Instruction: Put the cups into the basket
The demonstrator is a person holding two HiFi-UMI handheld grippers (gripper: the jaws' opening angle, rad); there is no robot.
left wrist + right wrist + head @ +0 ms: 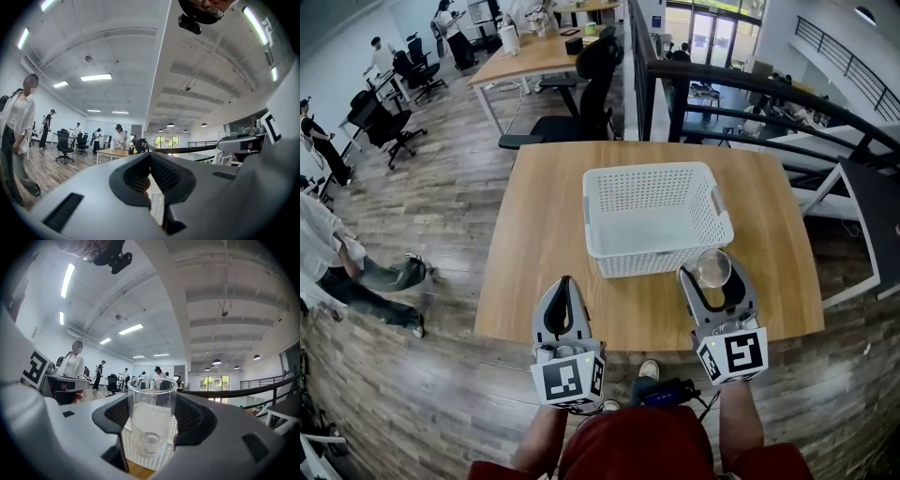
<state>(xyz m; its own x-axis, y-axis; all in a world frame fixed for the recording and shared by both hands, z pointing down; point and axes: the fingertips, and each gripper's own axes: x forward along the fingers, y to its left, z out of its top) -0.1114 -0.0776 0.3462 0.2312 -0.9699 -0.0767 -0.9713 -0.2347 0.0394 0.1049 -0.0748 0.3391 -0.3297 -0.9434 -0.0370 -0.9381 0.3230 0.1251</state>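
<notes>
A white perforated basket (pixel 654 255) stands with nothing inside it in the middle of the wooden table (pixel 539 234). My right gripper (pixel 713 274) is shut on a clear glass cup (pixel 712 266), held upright just in front of the basket's near right corner. In the right gripper view the cup (pixel 151 420) stands between the dark pads (pixel 192 420), with the basket (pixel 127 446) right behind it. My left gripper (pixel 565 281) hovers over the table's near edge, left of the basket, with its jaws together and nothing held. In the left gripper view a sliver of the basket (pixel 157 206) shows between its fingers (pixel 165 174).
A black office chair (pixel 581 112) stands past the table's far edge. A dark railing (pixel 741 89) runs along the right and back. A person (pixel 333 267) is on the wooden floor at the left, and more desks and people are further back.
</notes>
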